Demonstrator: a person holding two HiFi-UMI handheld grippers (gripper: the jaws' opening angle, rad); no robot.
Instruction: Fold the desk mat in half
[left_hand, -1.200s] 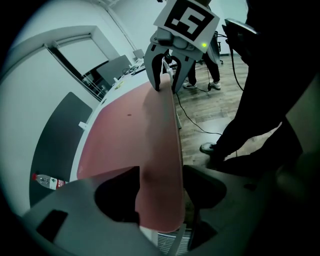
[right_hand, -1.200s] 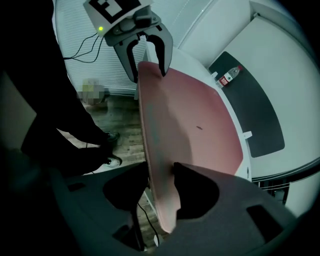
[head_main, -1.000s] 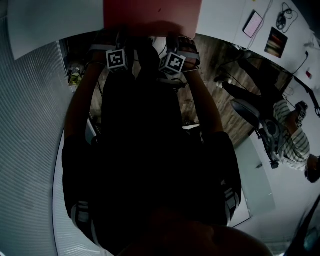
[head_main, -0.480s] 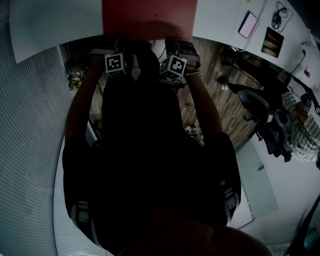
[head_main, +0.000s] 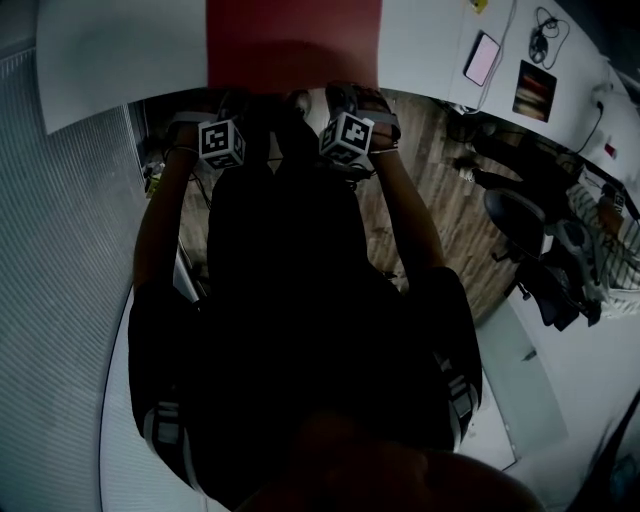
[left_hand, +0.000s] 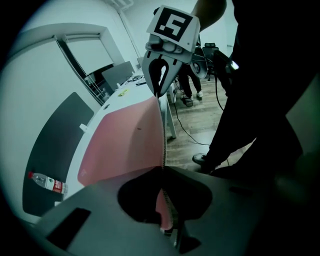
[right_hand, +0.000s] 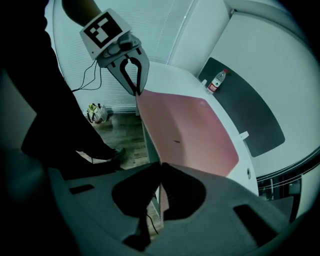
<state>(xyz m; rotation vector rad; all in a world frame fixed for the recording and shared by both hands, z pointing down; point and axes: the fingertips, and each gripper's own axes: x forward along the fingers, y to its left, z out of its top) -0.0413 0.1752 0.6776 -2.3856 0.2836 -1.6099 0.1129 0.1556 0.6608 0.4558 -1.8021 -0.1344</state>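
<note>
Left gripper (left_hand: 162, 170) and right gripper (right_hand: 160, 172) each pinch the desk mat (left_hand: 125, 140) at its edge.

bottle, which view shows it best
Left gripper view: the bottle is largest there, its red label plain. The right gripper view shows it smaller and farther off. The head view does not show it.

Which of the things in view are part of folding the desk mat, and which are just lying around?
Part of the job:
- desk mat, pinched at its near edge
- left claw, shut on that edge
- right claw, shut on it too

Just lying about:
- water bottle
- dark grey pad
- phone
- office chair
</note>
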